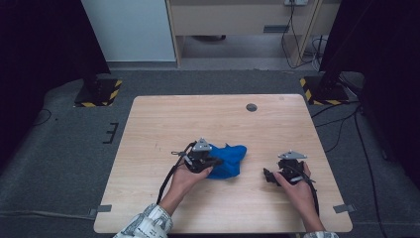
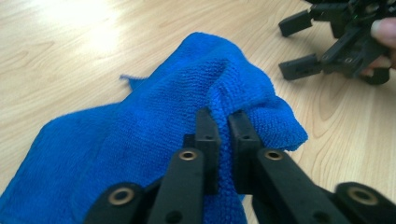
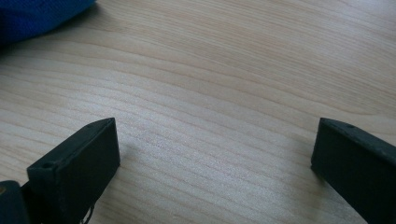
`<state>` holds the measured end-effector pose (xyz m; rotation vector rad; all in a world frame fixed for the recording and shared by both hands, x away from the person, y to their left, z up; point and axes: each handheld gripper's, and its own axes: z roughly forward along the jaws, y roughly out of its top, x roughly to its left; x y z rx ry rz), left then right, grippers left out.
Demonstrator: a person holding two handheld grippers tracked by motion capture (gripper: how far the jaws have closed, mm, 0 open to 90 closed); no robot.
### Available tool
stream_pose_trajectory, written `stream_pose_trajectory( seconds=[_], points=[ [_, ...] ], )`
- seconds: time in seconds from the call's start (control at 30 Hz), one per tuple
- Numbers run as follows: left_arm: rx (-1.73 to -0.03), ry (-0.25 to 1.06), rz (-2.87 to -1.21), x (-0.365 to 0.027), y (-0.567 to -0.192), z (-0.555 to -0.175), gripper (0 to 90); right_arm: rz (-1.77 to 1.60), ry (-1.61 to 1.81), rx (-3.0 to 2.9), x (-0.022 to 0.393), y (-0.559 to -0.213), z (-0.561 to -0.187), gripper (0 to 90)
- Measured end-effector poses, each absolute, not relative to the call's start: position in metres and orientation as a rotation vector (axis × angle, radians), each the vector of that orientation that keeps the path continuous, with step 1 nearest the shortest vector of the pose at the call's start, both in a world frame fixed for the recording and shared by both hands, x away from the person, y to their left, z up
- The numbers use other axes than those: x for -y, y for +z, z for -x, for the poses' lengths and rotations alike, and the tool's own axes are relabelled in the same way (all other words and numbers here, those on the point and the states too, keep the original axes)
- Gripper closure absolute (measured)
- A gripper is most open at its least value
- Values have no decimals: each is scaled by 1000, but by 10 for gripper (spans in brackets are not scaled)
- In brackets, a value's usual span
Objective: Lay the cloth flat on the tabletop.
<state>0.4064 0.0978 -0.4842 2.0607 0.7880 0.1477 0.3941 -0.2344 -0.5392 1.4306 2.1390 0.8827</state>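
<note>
A blue microfibre cloth (image 1: 229, 159) lies crumpled near the middle of the wooden table (image 1: 198, 119). My left gripper (image 1: 216, 162) sits at the cloth's left edge. In the left gripper view its jaws (image 2: 226, 116) stand nearly together, pinching a raised fold of the cloth (image 2: 140, 140). My right gripper (image 1: 267, 174) rests low over bare wood to the right of the cloth, apart from it. Its jaws (image 3: 215, 135) are spread wide with nothing between them. A corner of the cloth (image 3: 32, 16) shows at the top left of the right gripper view. The right gripper (image 2: 285, 49) also appears beyond the cloth.
A small dark round hole (image 1: 251, 107) marks the table near its far edge. Two stand bases with yellow-black stripes (image 1: 99, 93) (image 1: 322, 91) sit on the floor past the far corners. Cables run across the floor at the right.
</note>
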Motion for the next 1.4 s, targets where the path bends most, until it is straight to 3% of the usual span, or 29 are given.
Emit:
stream_pose_trajectory(
  seconds=[0.07,0.13,0.2,0.33,0.43,0.67,0.9,1.3,1.4],
  points=[
    [-808,134,-2044,-99,-486,-405,704,-1429,884,-2135,234,-539,-394,14],
    [-812,156,-2037,-102,-486,-401,528,-1423,886,-2138,235,-539,-394,28],
    [-798,154,-2022,-106,-484,-397,433,-1411,890,-2145,235,-538,-393,55],
    [-785,167,-1983,-118,-478,-390,360,-1387,906,-2155,232,-537,-393,133],
    [-796,228,-1956,-130,-472,-391,366,-1354,909,-2170,227,-535,-392,175],
    [-917,310,-1928,-156,-472,-411,464,-1313,945,-2182,224,-531,-391,393],
    [-947,346,-2018,-149,-489,-427,532,-1298,966,-2191,227,-531,-390,543],
    [-994,261,-2118,-143,-527,-440,469,-1300,976,-2207,229,-531,-390,555],
    [-991,251,-2109,-142,-528,-439,554,-1292,973,-2211,229,-531,-390,551]
  ],
)
